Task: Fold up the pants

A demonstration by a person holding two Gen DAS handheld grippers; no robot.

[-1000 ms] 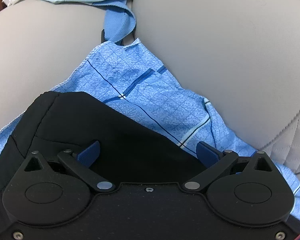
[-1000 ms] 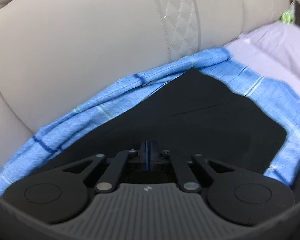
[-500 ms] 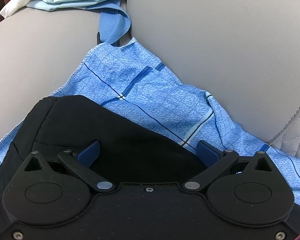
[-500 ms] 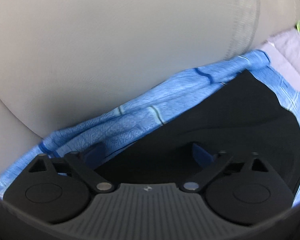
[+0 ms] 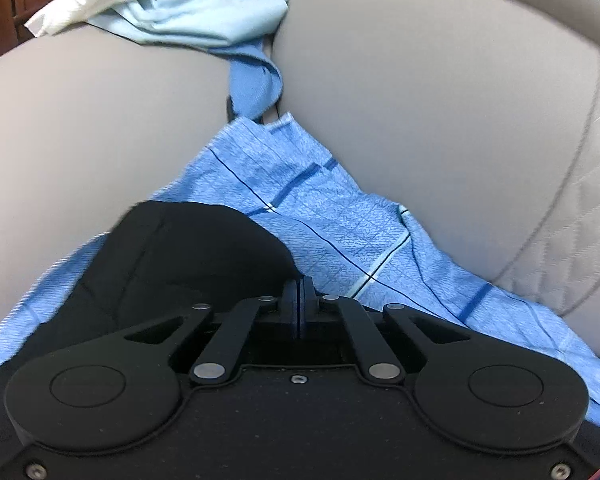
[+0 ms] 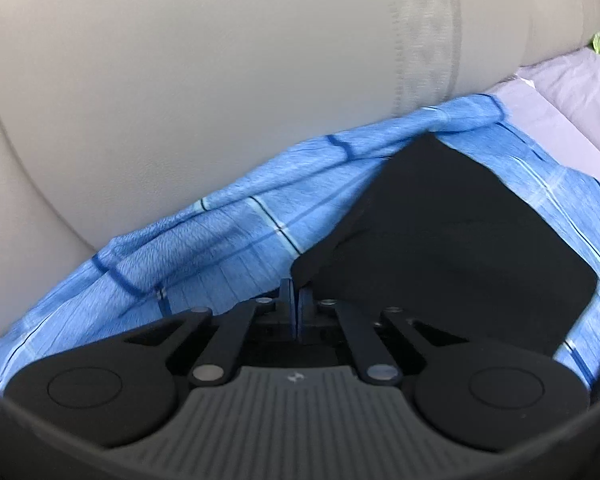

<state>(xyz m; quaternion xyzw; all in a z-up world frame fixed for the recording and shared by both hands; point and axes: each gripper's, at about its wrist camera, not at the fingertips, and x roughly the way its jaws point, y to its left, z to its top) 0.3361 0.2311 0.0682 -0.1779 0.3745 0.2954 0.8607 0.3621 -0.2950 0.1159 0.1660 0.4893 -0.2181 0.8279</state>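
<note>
I hold two tools. My left tool has just closed, and its two fingers are squeezed tight on the edge of the soft black cloth pants. The pants bunch up just in front of this tool and spread to its left. My right tool has just closed too, and it pinches a corner of the pants. From there the pants spread ahead and to its right. Under the pants lies a big blue checked cloth on a smooth beige leather sofa. Far ahead of my left tool sits a heap of light blue and white clothes. Ahead and right of my right tool is a pale purple cloth.
</note>
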